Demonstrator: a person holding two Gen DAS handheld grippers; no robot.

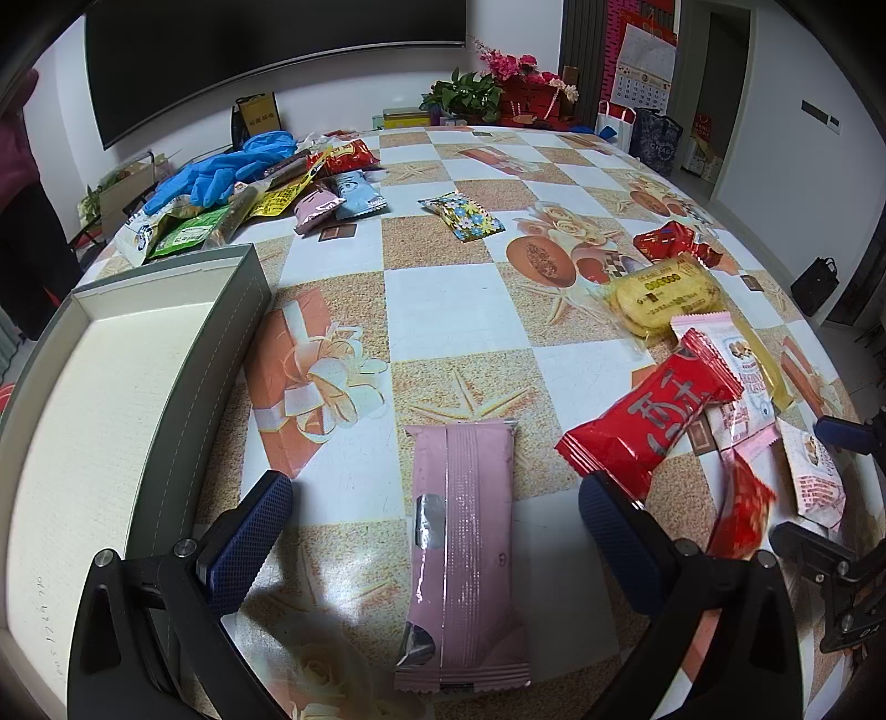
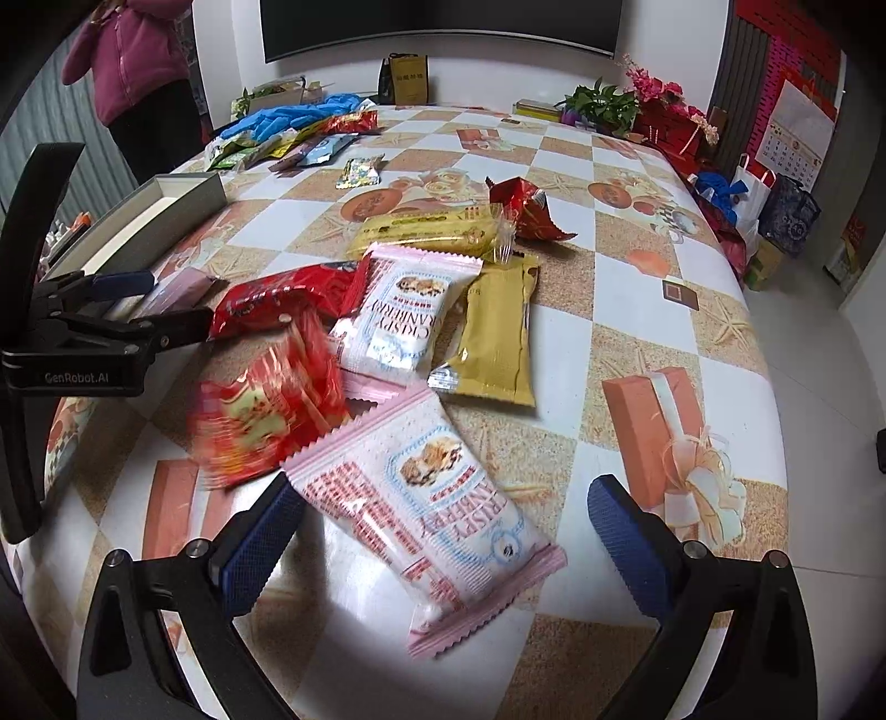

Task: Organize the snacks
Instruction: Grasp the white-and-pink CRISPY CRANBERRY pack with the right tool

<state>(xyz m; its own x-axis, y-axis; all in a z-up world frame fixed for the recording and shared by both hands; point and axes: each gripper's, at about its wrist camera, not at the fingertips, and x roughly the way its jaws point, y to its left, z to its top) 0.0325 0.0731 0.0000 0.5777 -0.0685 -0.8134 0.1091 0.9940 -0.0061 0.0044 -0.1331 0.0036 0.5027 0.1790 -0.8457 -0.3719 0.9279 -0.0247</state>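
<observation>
Left wrist view, left hand-held gripper (image 1: 437, 531) wide open, straddling pink wafer pack (image 1: 462, 554)

A large dark screen (image 1: 277, 50) hung on the white wall (image 1: 343, 99) behind the desk, which wore a glossy checkered cloth of tan and white squares (image 1: 454, 310). At the far edge stood a leafy green plant (image 1: 462, 97) beside pink flowers (image 1: 512, 63). A paper wall calendar (image 1: 645, 69) hung right of them. Pale floor tiles (image 2: 819, 354) shone beyond.
</observation>
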